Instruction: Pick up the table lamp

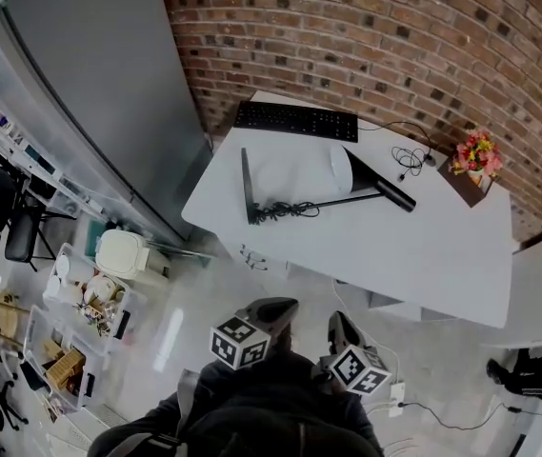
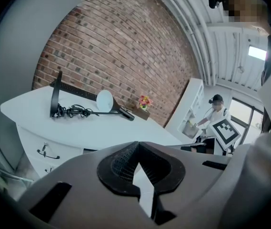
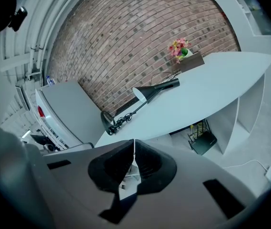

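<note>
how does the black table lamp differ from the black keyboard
The black table lamp lies toppled on its side; the black keyboard lies flat, keys up. The lamp is a thin rod with a cone shade, the keyboard a slab. Both rest on the white table.

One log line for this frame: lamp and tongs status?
table lamp: lying on its side on desk, untouched | left tongs: shut, empty, short of desk | right tongs: shut, empty, short of desk

Black table lamp (image 1: 323,194), toppled on white desk (image 1: 442,246), cord bundled
</note>
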The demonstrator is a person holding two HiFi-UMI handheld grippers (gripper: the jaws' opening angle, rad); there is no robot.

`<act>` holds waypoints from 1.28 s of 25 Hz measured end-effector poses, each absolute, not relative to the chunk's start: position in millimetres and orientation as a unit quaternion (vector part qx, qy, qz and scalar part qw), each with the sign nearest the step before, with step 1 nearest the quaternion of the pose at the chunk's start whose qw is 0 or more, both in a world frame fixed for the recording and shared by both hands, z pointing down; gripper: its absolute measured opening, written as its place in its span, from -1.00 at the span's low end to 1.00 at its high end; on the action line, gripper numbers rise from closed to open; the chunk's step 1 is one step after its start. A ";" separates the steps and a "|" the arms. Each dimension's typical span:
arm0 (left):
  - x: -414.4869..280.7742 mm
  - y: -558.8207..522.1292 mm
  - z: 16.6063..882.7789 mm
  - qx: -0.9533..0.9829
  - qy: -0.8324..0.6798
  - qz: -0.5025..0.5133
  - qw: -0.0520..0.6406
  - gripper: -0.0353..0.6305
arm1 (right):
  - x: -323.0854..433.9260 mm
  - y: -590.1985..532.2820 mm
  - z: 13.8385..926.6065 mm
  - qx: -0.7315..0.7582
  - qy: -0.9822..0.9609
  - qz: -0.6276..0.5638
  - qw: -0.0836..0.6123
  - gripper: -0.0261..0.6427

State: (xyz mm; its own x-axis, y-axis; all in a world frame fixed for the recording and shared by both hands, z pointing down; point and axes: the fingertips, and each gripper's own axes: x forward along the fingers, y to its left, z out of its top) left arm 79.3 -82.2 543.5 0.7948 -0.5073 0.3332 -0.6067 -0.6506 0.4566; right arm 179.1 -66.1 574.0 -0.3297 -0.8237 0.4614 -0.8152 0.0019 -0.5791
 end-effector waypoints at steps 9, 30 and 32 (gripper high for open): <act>26.1 -136.7 537.5 0.876 -0.389 0.078 0.276 -0.88 | 176.4 -100.3 579.2 -0.575 0.698 -0.426 0.024 -0.88; -46.1 -318.0 489.7 0.834 -0.497 0.065 0.228 -0.87 | 217.4 -260.2 555.8 -0.588 0.668 -0.447 0.093 -0.88; -51.0 -330.7 490.5 0.830 -0.505 0.070 0.227 -0.85 | 222.2 -271.5 557.1 -0.587 0.666 -0.449 0.100 -0.88</act>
